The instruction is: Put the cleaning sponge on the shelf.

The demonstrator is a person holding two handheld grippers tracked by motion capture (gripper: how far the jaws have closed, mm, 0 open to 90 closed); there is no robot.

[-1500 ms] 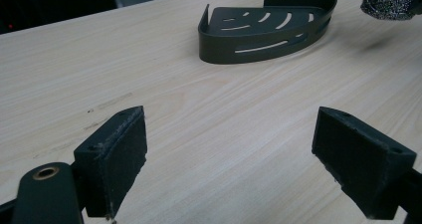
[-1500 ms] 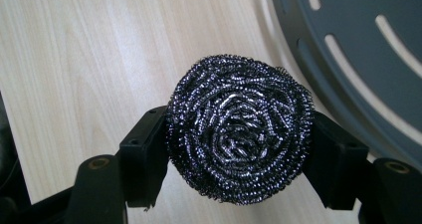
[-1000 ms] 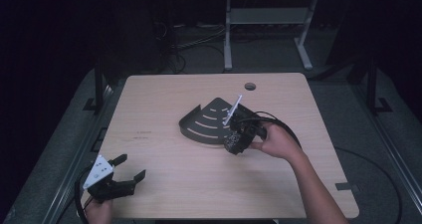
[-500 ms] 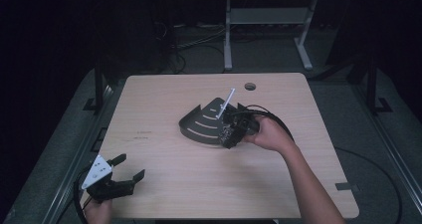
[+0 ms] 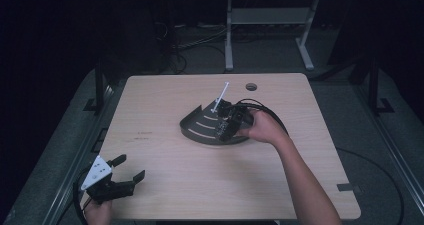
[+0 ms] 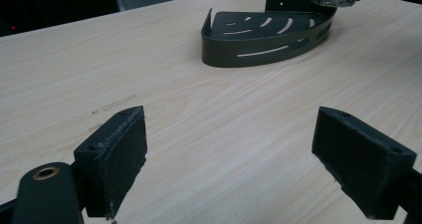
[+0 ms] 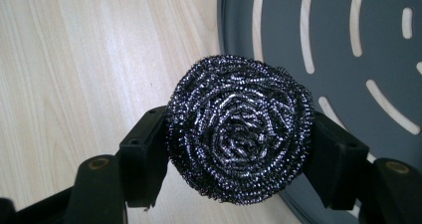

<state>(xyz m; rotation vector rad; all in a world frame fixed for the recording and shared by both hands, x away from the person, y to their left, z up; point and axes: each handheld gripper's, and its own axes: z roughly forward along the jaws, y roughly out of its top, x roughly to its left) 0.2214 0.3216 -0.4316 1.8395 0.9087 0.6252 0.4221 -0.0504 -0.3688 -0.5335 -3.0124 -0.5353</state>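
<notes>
- Steel-wool scourer (image 7: 239, 129), dark and shiny, coiled round: clamped between the two pads of your right tongs (image 7: 239, 134), one pad on each side of it. It hangs above the curved front edge of the corner caddy (image 7: 348, 59), part over the slotted floor and part over bare bench (image 7: 74, 59).
- Corner caddy (image 5: 207, 127), dark metal, quarter-round, slotted floor and wall: sits near the middle of the bench (image 5: 160, 195); nothing lies in the part of it you can see.
- Right tongs (image 5: 223, 128), in the high view: gripped tight on the scourer, low over the caddy's right half.
- Left tongs (image 5: 124, 171): spread wide, pads well apart, nothing between them; parked at the near left corner of the bench, pointing toward the caddy (image 6: 268, 35).
- Step in hand, by judgement: carrying the scourer to the caddy.
- Next move, by judgement: bring the scourer fully inside the rim, lower it to the slotted floor, then part the pads. Clear the raised wall so the wool does not snag on it.
</notes>
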